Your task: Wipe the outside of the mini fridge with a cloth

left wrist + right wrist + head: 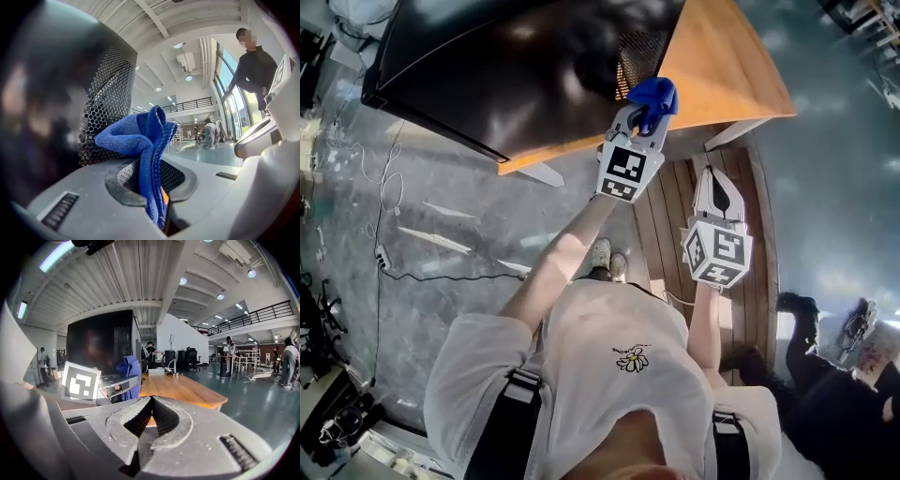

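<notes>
Left gripper [643,120] is clamped on the blue cloth [140,136], bunched at the mini fridge's [516,66] perforated side panel [107,98]. My right gripper [151,404] is closed on nothing, well back from the fridge. Best approach, I judge: flatten the cloth, make overlapping strokes, go light over the mesh.

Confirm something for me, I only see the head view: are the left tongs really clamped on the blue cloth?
Observer: Yes. The left gripper view shows the left tongs shut on the blue cloth, with its folds standing up between them.
Operator: How high up is it?
Observer: The right gripper view puts it low beside the perforated side of the mini fridge, near the wooden table.
Operator: And the other gripper?
Observer: The right tongs are shut, with nothing between them.
</notes>
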Demonstrator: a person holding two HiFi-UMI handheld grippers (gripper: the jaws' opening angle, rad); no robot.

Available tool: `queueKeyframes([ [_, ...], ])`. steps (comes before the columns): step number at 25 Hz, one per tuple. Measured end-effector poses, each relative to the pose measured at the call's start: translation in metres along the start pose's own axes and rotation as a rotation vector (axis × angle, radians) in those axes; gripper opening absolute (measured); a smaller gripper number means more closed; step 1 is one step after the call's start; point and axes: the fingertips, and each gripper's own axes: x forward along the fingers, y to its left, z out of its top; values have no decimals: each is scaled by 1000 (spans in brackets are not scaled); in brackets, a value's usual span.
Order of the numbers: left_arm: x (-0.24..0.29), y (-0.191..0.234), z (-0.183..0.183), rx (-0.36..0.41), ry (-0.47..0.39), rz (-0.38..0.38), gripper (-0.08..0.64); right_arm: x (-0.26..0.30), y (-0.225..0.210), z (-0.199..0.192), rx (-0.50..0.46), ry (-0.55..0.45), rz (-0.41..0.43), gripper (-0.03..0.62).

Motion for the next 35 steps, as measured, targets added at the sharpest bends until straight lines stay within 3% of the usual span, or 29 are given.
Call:
queueKeyframes([
  [6,-19,-11,8,-5,-18,10,55,-5,-2,-1,0,1,19,9],
  [11,-67,-3,13,4,-90,73,55,-2,12,6,-8,-10,80,9],
  [16,-147,53,-2,-27,-137,247,55,6,54,1,-32,-14,154,9],
  [22,-226,124,-39,53,-40,472,55,10,90,-8,-68,8,254,9],
  [26,-270,164,-65,50,15,582,55,5,109,-18,-94,36,291,9],
  [31,-303,207,-86,20,38,686,55,2,128,-29,-123,66,322,9],
  [35,-307,225,-94,18,48,701,55,3,144,-37,-134,76,341,9],
])
